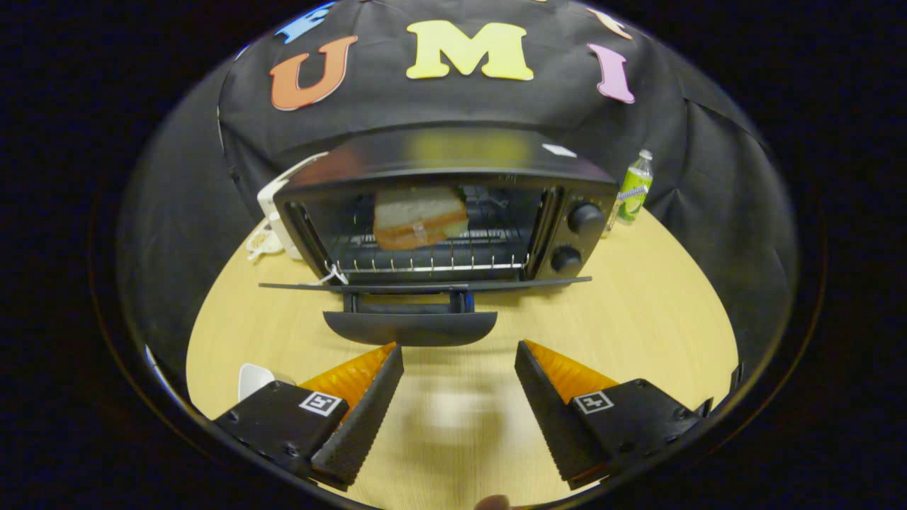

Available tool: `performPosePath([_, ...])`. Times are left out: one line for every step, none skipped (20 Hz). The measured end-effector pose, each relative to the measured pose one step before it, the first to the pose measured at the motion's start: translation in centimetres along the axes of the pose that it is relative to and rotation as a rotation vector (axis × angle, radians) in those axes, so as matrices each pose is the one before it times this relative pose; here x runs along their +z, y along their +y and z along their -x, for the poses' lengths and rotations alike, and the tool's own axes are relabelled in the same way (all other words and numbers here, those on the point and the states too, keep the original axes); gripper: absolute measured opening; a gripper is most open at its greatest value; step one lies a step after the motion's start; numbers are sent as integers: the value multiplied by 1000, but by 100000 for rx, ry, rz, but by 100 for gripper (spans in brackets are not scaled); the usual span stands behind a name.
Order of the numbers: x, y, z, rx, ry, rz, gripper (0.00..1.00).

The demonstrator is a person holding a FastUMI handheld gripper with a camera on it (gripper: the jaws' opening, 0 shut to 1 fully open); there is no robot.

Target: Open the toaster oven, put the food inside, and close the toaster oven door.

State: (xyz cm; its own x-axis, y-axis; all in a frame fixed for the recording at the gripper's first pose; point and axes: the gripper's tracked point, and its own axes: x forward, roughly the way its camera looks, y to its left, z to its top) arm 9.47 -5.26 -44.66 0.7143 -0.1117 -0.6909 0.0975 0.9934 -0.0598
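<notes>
Tool open, fingers spread wide apart, nothing between them but bare wooden worktop. Held low over the worktop, aimed straight at the toaster oven. Oven door dropped fully open, lying flat toward the tool, seen nearly edge-on. Door handle just ahead of the fingertips, not touching either one. Sandwich inside the oven chamber, resting on the wire rack, set toward the middle and back; two slices of pale bread with a browner layer between. Two round control knobs stacked on the oven's right-hand panel. Green-labelled plastic bottle standing upright on the worktop beside the oven's right rear corner. White appliance tucked behind the oven's left side, touching or nearly so, its make unclear. Small white dish on the worktop next to the left finger, partly hidden by it. Black cloth wall behind everything.
</notes>
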Motion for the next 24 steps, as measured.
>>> performPosePath([858, 182, 247, 629, -1926, -94, 100])
performPosePath([732, -74, 336, -163, -1619, 470, 100])
performPosePath([840, -68, 567, 219, -1936, 435, 100])
performPosePath([876, 54, 435, 495, -1941, 248, 100])
performPosePath([881, 81, 717, 514, -2276, -255, 100])
performPosePath([1187, 142, 642, 621, -2370, -365, 100])
performPosePath([1183, 71, 722, 284, -2616, -387, 100])
performPosePath([1531, 15, 972, 276, -3460, -816, 100])
performPosePath([1892, -47, 1125, 542, -4460, -963, 100])
performPosePath([1945, -124, 977, 498, -4836, -1020, 100])
performPosePath([2133, -36, 1359, 296, -5019, -1061, 100])
performPosePath([2138, 32, 1325, -73, -5031, -1077, 100])
performPosePath([2175, -23, 1287, 168, -4400, -1159, 100])
performPosePath([1889, 147, 1381, 204, -4173, -798, 100])
performPosePath([1930, 25, 1158, 309, -4347, -131, 100])
performPosePath([2017, 43, 1202, -221, -4265, 746, 100])
performPosePath([1749, 40, 1223, -351, -3442, 806, 100])
performPosePath([1506, 212, 1264, 17, -2605, 220, 100])
performPosePath([1258, 315, 1415, 157, -2008, -164, 100])
performPosePath([1269, 301, 1378, 446, -2249, 7, 100])
performPosePath([1379, 275, 1222, 160, -2561, 498, 100])
performPosePath([1116, 244, 1056, 293, -2707, 709, 100])
performPosePath([1040, 398, 1256, 222, -1773, 547, 100])
performPosePath([376, 382, 1072, 83, -1197, -21, 100])
